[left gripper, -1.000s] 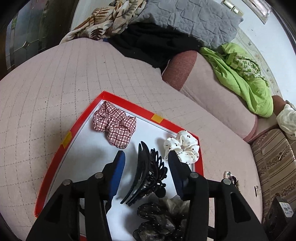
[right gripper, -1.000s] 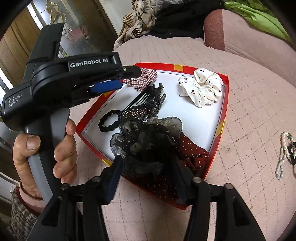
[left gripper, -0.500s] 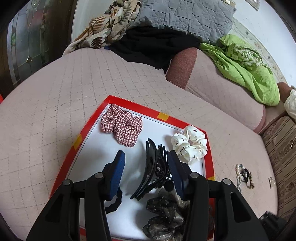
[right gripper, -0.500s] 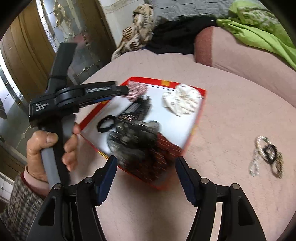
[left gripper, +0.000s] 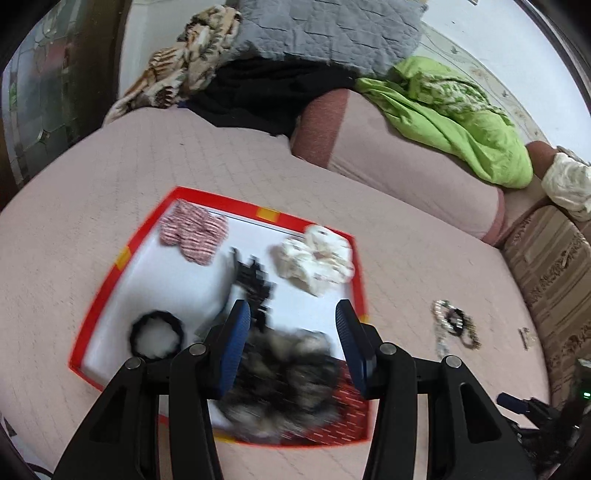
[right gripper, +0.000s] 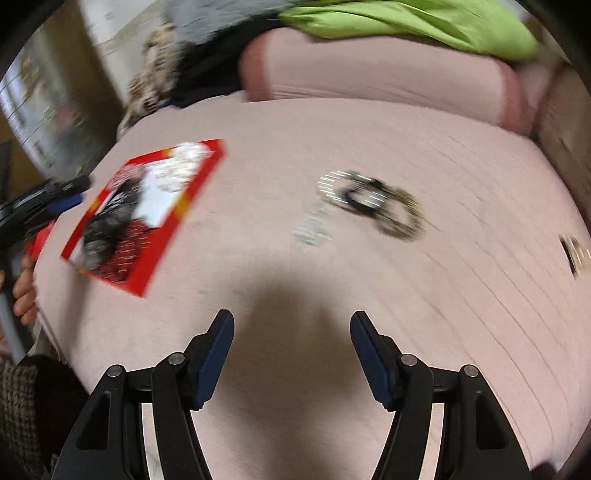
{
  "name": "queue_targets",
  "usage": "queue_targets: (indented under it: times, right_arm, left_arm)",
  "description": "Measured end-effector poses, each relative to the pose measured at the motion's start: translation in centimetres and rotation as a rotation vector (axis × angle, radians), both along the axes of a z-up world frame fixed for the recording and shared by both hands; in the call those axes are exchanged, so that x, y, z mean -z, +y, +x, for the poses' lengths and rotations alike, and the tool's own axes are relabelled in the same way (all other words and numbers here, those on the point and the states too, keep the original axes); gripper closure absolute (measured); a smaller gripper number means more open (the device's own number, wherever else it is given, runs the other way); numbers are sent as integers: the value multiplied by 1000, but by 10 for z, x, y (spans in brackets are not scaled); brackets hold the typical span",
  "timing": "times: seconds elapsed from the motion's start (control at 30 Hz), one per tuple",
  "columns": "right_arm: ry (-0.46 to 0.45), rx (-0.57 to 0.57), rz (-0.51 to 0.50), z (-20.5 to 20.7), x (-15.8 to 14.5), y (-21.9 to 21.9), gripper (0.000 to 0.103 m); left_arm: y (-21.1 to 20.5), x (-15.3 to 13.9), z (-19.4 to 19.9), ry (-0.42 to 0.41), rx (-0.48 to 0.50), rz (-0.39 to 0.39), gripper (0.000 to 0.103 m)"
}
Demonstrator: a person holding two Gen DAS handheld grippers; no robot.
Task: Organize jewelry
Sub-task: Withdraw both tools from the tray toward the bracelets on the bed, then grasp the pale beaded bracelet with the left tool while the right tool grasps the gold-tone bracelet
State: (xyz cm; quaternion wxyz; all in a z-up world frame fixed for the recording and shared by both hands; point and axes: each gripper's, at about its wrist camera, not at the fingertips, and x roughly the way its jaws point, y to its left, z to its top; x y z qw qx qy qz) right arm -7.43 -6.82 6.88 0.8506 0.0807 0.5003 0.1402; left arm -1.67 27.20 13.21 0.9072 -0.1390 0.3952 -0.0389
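Note:
In the left wrist view a red-rimmed tray (left gripper: 177, 291) lies on the pink bedspread. It holds a plaid scrunchie (left gripper: 194, 234), a white scrunchie (left gripper: 316, 258), a black claw clip (left gripper: 251, 284), a black hair tie (left gripper: 157, 334) and a dark tulle scrunchie (left gripper: 280, 380). My left gripper (left gripper: 293, 332) hovers open above the tray's near end, gripping nothing. A heap of bead bracelets (left gripper: 454, 326) lies right of the tray. In the blurred right wrist view my right gripper (right gripper: 291, 332) is open and empty over bare bedspread, with the bracelets (right gripper: 369, 199) ahead and the tray (right gripper: 159, 199) far left.
A pink bolster (left gripper: 406, 177), green cloth (left gripper: 461, 122), a grey pillow (left gripper: 325, 33) and dark clothes pile up at the back. A small object (right gripper: 574, 253) lies at the far right of the bedspread. A hand (right gripper: 26, 295) holding the left gripper shows at the left edge.
My left gripper has drawn back from the claw clip, which no longer sits between its fingers. My right gripper has swung right, off the tray and toward the bracelets.

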Motion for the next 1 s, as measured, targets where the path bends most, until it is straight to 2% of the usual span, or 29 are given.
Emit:
queue_targets:
  times: [0.17,0.3,0.5,0.7,1.0]
  right_arm:
    - [22,99,25,-2,10,-44,33]
    - [17,143,44,-1,14,-62,33]
    - [23,176,64,-2,24,-79,33]
    - [14,195,65,5,30,-96,33]
    - [-39,201,2,54,34,-105,37]
  left_arm:
    - [-39,-7,-14,14,69,1,56]
    - [-84,-5,-15,53,161,15,56]
    - [-148,11,-6,102,264,90,56]
    - [-196,36,14,151,336,115,57]
    - [-248,84,52,229,398,169,81]
